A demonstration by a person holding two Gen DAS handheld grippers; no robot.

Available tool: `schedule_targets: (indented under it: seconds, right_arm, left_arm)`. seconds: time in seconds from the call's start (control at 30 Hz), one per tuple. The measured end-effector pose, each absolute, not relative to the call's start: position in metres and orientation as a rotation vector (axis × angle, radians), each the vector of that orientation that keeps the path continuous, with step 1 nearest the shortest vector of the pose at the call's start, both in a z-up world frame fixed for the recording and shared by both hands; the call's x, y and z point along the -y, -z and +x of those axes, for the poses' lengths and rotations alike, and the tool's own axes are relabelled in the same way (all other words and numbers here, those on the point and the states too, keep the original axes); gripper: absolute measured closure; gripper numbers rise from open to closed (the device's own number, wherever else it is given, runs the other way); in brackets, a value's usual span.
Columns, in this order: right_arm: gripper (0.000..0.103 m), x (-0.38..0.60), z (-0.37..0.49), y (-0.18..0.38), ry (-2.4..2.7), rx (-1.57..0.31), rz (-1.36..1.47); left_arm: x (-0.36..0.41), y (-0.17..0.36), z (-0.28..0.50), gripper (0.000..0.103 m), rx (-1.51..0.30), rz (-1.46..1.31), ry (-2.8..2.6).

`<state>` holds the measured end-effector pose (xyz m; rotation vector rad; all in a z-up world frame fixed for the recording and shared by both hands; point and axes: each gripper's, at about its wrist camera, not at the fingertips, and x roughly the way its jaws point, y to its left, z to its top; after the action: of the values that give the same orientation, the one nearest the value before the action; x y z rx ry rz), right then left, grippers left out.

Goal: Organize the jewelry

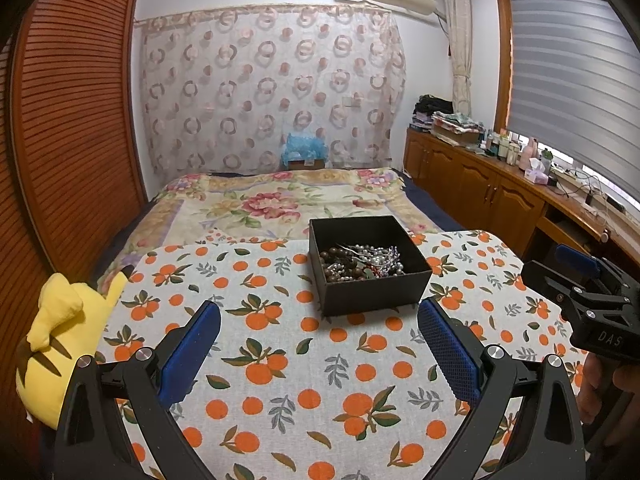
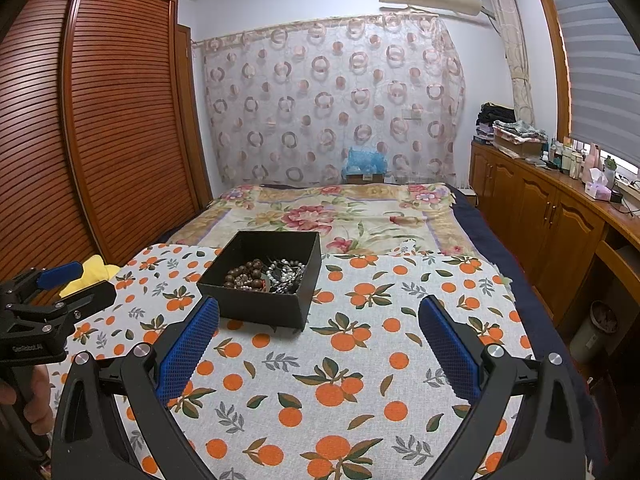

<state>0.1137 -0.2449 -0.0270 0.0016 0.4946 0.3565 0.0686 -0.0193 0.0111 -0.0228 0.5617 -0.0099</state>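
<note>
A black open box [image 1: 374, 292] stands on the orange-print cloth [image 1: 280, 360]. Inside lies a tangle of jewelry [image 1: 362, 262]: brown bead strings and silvery pearl strands. The box also shows in the right wrist view [image 2: 256, 304], with the jewelry [image 2: 266, 274] in it. My left gripper [image 1: 320, 322] is open and empty, just short of the box's near wall. My right gripper [image 2: 320, 320] is open and empty, with the box ahead of its left finger. Each gripper shows in the other's view: the right one [image 1: 592, 296] at the right edge, the left one [image 2: 52, 292] at the left edge.
A yellow plush toy [image 1: 60, 344] lies at the cloth's left edge. A floral bedspread [image 1: 280, 200] lies beyond the cloth. A slatted wooden wardrobe [image 2: 100, 120] is at the left. Wooden cabinets [image 2: 540, 208] with bottles stand on the right.
</note>
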Motion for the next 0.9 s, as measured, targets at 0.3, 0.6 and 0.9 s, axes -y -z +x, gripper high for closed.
schedule_targets:
  seconds: [0.3, 0.6, 0.9]
  right_arm:
    - [0.003, 0.2449, 0.1137, 0.0271, -0.356, -0.494, 0.000]
    - [0.003, 0.2450, 0.1138, 0.0271, -0.357, -0.494, 0.002]
    - [0.003, 0.2448, 0.1131, 0.0275, -0.356, -0.492, 0.001]
  left_arm:
    - [0.0193, -0.0107, 0.0685, 0.008, -0.561, -0.022, 0.010]
    - [0.0194, -0.0105, 0.0686, 0.008, -0.561, -0.022, 0.010]
    - [0.0202, -0.0120, 0.0678, 0.008, -0.556, -0.025, 0.010]
